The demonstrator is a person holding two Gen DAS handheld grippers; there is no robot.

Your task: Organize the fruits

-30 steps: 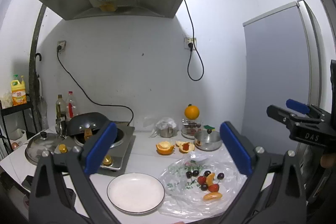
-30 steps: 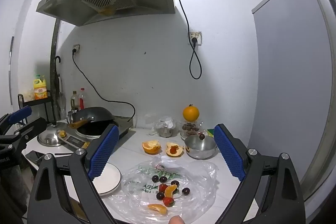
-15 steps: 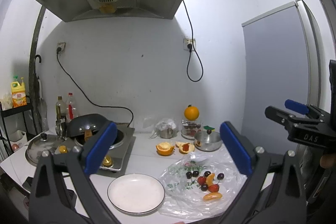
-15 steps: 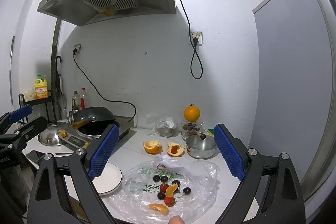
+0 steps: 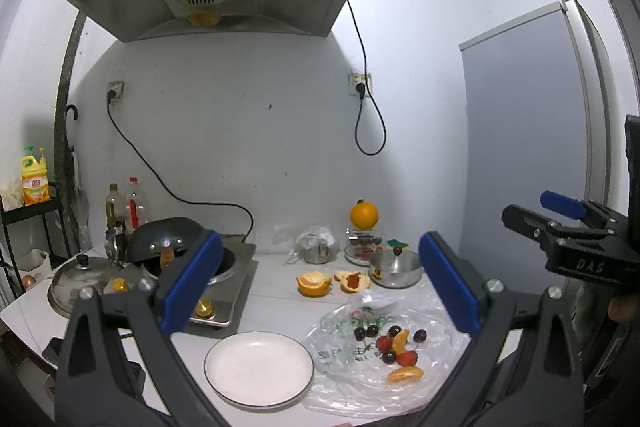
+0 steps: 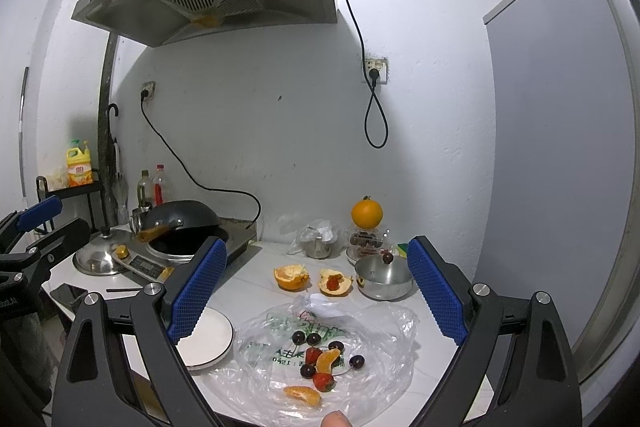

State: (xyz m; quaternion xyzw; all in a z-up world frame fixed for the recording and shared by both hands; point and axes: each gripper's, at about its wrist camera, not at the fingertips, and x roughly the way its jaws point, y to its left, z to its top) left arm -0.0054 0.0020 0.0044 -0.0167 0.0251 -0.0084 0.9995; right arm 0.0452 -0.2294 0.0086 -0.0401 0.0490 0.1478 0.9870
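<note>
Item 1, nearest: left gripper and right gripper, both w/ jaws spread wide, nothing between them, held above the counter's front edge. Probably poised to start picking; no fruit gripped yet.

Item 2: white plate, bare, just left of the bag. Likely the destination for sorted fruit, hence set within easy reach.

Item 3: clear plastic bag, flattened on the counter, serving as a mat for loose fruit. On it:
- cherries, dark, approx. 5 (count shaky, some overlap)
- strawberries, 2
- orange segments, 2: one at front edge, one amid the cherries

Item 4, mid-counter: orange peel cups, 2; the right one holds sth red, poss. a strawberry.

Item 5: small steel pot, 1, w/ one cherry perched at its rim.

Item 6, by the wall: whole orange, 1, sitting on top of a glass jar; a second steel cup wrapped in plastic beside it.

Item 7, far left: wok on a single burner, pot lid, 2 bottles behind. Not part of the job.
</note>
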